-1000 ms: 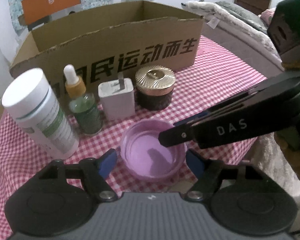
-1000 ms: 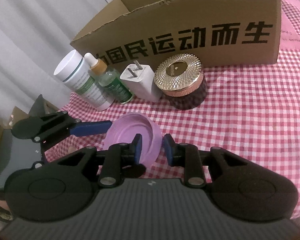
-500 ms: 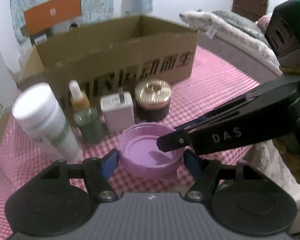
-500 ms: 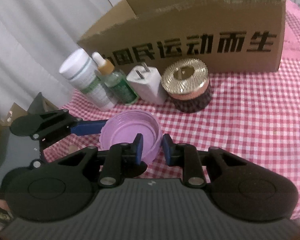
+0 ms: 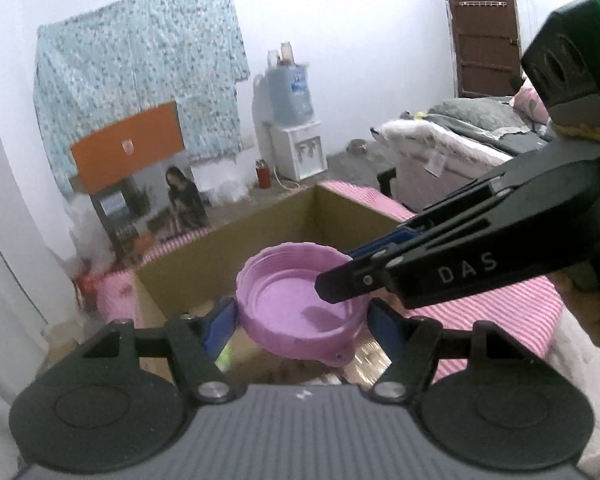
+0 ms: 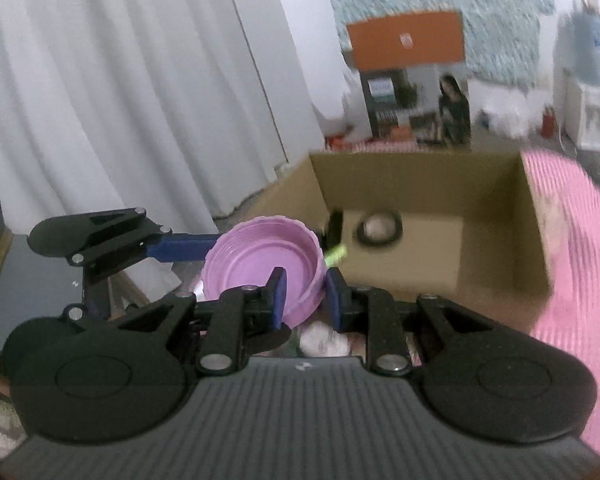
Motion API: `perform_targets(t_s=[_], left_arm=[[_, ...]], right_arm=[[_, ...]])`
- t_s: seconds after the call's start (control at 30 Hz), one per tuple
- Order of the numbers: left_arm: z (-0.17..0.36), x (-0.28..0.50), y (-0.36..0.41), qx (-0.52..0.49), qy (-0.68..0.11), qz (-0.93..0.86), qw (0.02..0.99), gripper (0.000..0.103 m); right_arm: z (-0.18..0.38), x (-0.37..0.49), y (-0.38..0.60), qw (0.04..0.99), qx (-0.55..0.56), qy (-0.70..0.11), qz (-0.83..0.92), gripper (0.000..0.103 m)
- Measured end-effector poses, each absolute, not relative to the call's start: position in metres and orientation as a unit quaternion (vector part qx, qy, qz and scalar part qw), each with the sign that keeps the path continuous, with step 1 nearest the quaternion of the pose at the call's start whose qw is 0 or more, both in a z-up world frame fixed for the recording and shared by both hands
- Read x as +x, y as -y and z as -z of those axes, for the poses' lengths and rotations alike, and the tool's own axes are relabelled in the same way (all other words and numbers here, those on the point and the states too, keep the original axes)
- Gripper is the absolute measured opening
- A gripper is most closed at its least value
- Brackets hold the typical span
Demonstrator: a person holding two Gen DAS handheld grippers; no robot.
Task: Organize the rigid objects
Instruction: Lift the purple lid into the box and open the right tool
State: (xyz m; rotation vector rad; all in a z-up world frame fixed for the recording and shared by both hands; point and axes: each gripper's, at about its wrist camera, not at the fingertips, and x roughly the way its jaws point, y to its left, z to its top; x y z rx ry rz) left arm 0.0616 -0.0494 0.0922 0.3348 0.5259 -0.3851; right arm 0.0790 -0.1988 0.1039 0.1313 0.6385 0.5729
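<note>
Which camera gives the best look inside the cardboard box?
The right wrist view: it shows the cardboard box interior floor, where a round black item lies. The left wrist view shows only its back corner, behind the purple lid.

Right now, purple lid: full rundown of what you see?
The purple lid is round, shallow, plastic-looking, with a ribbed outer wall, hollow side up. It is in the air, slightly tilted, above the near edge of the open cardboard box. The left gripper grips its sides; the right gripper pinches its rim.
</note>
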Motion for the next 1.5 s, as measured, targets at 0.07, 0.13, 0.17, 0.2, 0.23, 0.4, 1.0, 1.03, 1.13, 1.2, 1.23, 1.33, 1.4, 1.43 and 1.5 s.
perform_targets(t_s=[0.07, 0.13, 0.17, 0.2, 0.23, 0.4, 1.0, 1.03, 1.13, 1.2, 1.23, 1.33, 1.4, 1.43, 1.5], left_arm=[[-0.101, 0.080, 0.049, 0.167, -0.261, 0.190, 0.932, 0.072], [-0.104, 0.104, 0.046, 0.158, -0.282, 0.193, 0.926, 0.072], [-0.105, 0.115, 0.043, 0.153, -0.295, 0.195, 0.923, 0.072], [-0.104, 0.129, 0.041, 0.149, -0.311, 0.198, 0.917, 0.072], [-0.101, 0.140, 0.037, 0.145, -0.327, 0.199, 0.912, 0.072], [-0.073, 0.201, 0.026, 0.120, -0.417, 0.208, 0.877, 0.072], [0.024, 0.296, 0.023, 0.079, -0.626, 0.214, 0.746, 0.072], [0.026, 0.297, 0.023, 0.077, -0.631, 0.213, 0.742, 0.072], [0.029, 0.299, 0.022, 0.072, -0.638, 0.213, 0.736, 0.074], [0.028, 0.299, 0.021, 0.068, -0.640, 0.213, 0.735, 0.075], [0.028, 0.299, 0.021, 0.068, -0.639, 0.213, 0.736, 0.076], [0.023, 0.295, 0.020, 0.070, -0.632, 0.211, 0.742, 0.078], [0.015, 0.291, 0.020, 0.071, -0.618, 0.212, 0.754, 0.081], [0.010, 0.289, 0.022, 0.072, -0.609, 0.212, 0.761, 0.082], [-0.003, 0.282, 0.020, 0.074, -0.592, 0.211, 0.775, 0.082]], right_arm=[[-0.114, 0.095, 0.201, 0.907, 0.062, -0.308, -0.282, 0.021], [-0.122, 0.119, 0.201, 0.903, 0.061, -0.315, -0.287, 0.021], [-0.123, 0.128, 0.201, 0.900, 0.062, -0.320, -0.288, 0.022], [-0.123, 0.142, 0.202, 0.895, 0.064, -0.331, -0.291, 0.022], [-0.122, 0.154, 0.201, 0.890, 0.070, -0.341, -0.293, 0.022], [-0.094, 0.226, 0.201, 0.849, 0.101, -0.425, -0.298, 0.023], [0.011, 0.319, 0.175, 0.743, 0.081, -0.601, -0.282, 0.023], [0.013, 0.319, 0.174, 0.740, 0.078, -0.605, -0.283, 0.023], [0.014, 0.324, 0.171, 0.734, 0.080, -0.612, -0.285, 0.023], [0.013, 0.325, 0.171, 0.733, 0.082, -0.612, -0.286, 0.023], [0.013, 0.325, 0.172, 0.733, 0.082, -0.612, -0.286, 0.023], [0.013, 0.326, 0.173, 0.730, 0.092, -0.614, -0.285, 0.024], [0.011, 0.324, 0.176, 0.736, 0.101, -0.605, -0.287, 0.026], [0.011, 0.323, 0.179, 0.740, 0.107, -0.597, -0.290, 0.031], [-0.002, 0.316, 0.186, 0.754, 0.124, -0.572, -0.297, 0.041]])
